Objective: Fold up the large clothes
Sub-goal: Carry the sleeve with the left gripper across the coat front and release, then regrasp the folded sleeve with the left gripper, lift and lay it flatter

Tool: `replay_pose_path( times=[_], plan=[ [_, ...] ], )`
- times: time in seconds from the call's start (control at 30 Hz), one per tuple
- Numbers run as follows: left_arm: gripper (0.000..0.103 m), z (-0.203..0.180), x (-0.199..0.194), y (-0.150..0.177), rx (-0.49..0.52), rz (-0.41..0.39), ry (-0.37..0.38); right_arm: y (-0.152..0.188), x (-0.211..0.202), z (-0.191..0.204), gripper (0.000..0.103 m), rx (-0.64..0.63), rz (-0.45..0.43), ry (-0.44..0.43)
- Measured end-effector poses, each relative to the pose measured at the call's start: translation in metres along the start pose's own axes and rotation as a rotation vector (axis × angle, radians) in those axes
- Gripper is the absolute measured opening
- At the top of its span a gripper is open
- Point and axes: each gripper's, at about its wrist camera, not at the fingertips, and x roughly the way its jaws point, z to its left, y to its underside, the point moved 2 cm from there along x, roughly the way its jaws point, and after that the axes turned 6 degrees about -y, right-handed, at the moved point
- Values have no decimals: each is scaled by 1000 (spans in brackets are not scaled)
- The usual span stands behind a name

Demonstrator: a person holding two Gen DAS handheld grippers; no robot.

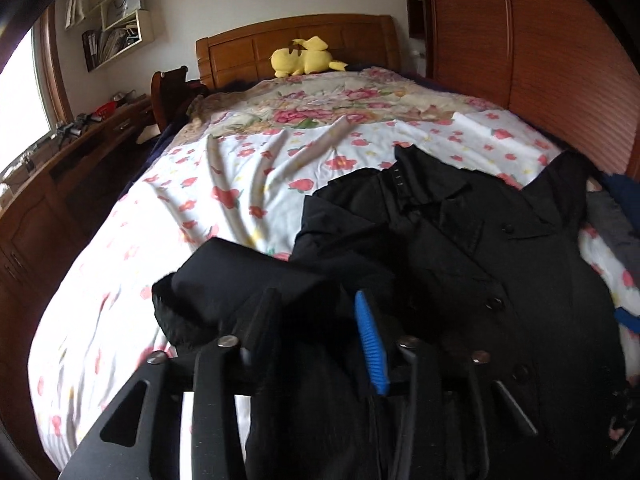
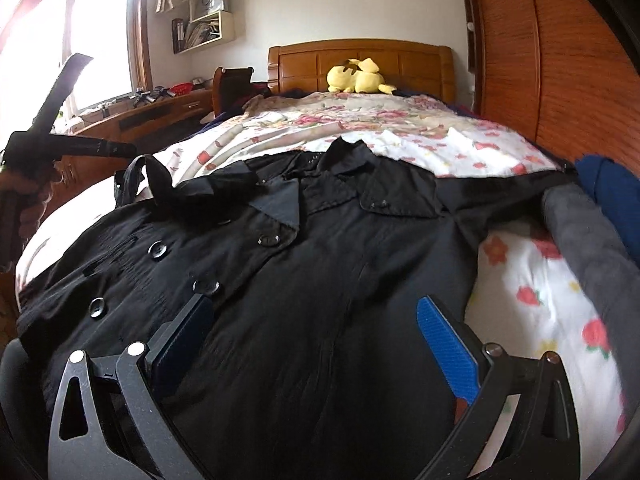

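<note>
Black coat [image 2: 304, 280] lies face up on the bed [image 2: 516, 276], collar toward the headboard [image 2: 360, 64], buttons down the front. Floral sheet under it.

Left side: my left hand-held gripper [image 1: 320, 320] sits low over the coat's left edge. The sleeve [image 1: 240, 280] is bunched in a dark fold just ahead of the fingers. Jaws part-way apart; dark cloth lies between them, but the pads do not look pressed on it. I read this grip as released.

Right side: my right hand-held gripper [image 2: 316, 332] hovers over the coat's lower front, jaws wide, blue pads [image 2: 448, 352] clear of the cloth. Nothing held.

Step in hand, as I judge it: first side fold. Left sleeve brought inward across the body and let go. Right sleeve [image 2: 508, 196] is stretched out toward the wardrobe [image 2: 560, 80], not yet folded.

Next move calls for: right gripper out to that sleeve, pinch near the cuff or shoulder seam, carry it across the chest. Grey and blue clothes [image 2: 592, 216] lie just beside that sleeve; risk of catching them too.
</note>
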Motion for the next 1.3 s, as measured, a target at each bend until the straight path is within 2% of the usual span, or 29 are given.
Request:
replay_pose_path(
  times=[0.23,0.4,0.6,0.73,0.9,1.3],
  plan=[
    [59,35,-22,26,-71,-8,17,7,2,2,102,38,5,-6],
    [63,55,-32,49,-116,12,22,3,-2,15,102,46,15,-24],
    [64,67,-55,66,-120,-30,-27,-22,-9,49,102,-39,14,-54],
    [64,70,-59,78,-113,-49,-24,-44,-1,75,102,-76,16,-85],
    [64,82,-36,85,-105,-15,-22,-59,12,99,102,-97,7,-99],
    [64,99,48,66,-98,141,-9,-43,46,110,102,-107,18,-143]
  ],
)
